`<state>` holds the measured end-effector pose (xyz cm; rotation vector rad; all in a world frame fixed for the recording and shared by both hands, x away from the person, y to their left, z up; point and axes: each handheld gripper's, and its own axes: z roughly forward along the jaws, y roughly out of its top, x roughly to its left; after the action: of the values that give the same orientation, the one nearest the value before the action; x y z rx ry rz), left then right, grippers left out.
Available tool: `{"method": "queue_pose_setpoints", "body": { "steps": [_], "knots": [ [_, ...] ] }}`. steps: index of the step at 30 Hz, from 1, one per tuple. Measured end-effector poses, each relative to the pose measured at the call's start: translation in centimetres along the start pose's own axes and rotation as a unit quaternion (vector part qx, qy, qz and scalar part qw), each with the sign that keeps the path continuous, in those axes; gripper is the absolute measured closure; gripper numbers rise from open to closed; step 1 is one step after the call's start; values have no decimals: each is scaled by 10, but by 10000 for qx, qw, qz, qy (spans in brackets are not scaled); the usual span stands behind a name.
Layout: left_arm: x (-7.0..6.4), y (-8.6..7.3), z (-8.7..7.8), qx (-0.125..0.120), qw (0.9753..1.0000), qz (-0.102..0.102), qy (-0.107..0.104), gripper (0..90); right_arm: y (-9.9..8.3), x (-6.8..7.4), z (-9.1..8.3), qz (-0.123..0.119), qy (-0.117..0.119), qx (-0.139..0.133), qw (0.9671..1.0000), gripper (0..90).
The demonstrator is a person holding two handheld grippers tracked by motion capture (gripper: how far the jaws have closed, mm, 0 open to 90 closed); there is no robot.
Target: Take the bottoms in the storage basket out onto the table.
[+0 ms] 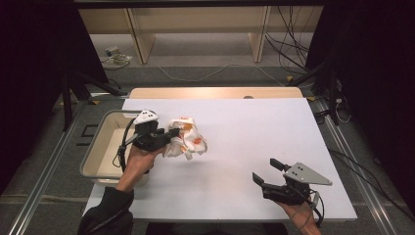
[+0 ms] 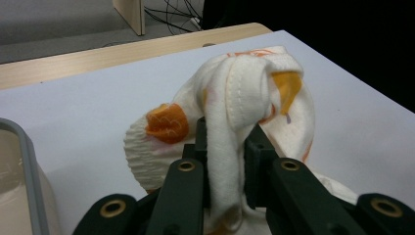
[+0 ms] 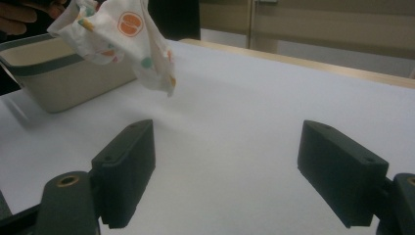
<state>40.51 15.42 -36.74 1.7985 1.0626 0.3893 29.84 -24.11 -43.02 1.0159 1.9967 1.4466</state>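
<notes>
A white cloth with orange prints hangs bunched in the air just above the white bench, near its left part and right beside a beige bin with a grey rim. In the right gripper view the cloth dangles clear of the bench top, with the bin behind and below it.

The left hand-held gripper has the cloth pinched: in the left gripper view a thick fold of the fabric runs down between the two black jaws, which are closed tight against it, while the rest of the cloth balloons up and forward past them. The left hand, in a dark sleeve, reaches in over the bin's near right corner.

The right hand-held gripper sits well apart from the cloth, near the bench's front right, held low over the surface by the right hand. Its jaws stand wide apart with nothing between them, seen plainly in the right gripper view, where bare bench shows in the gap.

Beyond the bench a wooden edge shows, then grey floor with loose cables.
</notes>
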Motion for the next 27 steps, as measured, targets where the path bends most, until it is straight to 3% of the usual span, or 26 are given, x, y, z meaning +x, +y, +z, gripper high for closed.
{"method": "queue_pose_setpoints", "body": {
  "steps": [27],
  "knots": [
    [-14, 1, 13, 41, 9999, 86, -124, 799, 0, 0, 0, 14, -3, 29, 10000, 226]
  ]
}}
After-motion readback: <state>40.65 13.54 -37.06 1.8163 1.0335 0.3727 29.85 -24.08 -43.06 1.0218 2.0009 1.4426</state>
